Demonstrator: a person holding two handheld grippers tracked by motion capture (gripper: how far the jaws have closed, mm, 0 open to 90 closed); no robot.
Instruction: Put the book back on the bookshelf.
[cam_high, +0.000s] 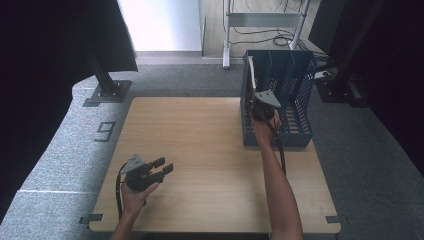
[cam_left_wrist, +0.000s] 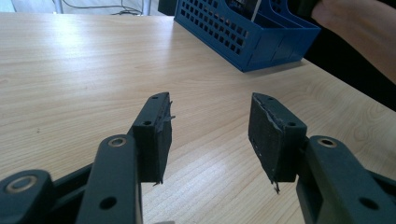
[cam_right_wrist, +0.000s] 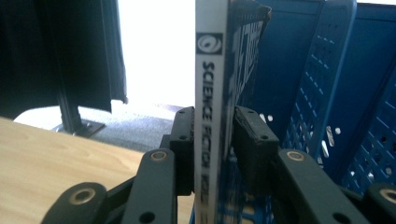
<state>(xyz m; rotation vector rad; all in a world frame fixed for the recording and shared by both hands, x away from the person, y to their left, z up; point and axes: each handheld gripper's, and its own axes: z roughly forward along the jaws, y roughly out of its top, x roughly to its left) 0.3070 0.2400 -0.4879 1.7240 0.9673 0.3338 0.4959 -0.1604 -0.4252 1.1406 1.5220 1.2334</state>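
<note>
Left of the high view: the left gripper (cam_high: 161, 169) is held low over the bare wooden counter (cam_high: 200, 150), its jaws spread with nothing between them; in the left gripper view both pads (cam_left_wrist: 268, 135) are seen worn and frayed, well apart from the blue file rack (cam_left_wrist: 243, 32) at the upper right.

Right of centre in the high view: the right gripper (cam_high: 257, 104) is held at the left compartment of the file rack (cam_high: 277, 100). In the right gripper view a book (cam_right_wrist: 212, 93) stands upright in that compartment with its white spine between the jaws. A narrow gap appears beside the right-hand pad, so the grip is judged slack rather than firm; whether the left-hand pad touches the spine cannot be told.

Risks, as judged: if the book is let go before its lower edge is seated, it may tip against the divider or lean outward over the rack's open front. If the gripper is drawn back askew, the cover may be caught and the book dragged out, or the light rack shifted on the counter.
</note>
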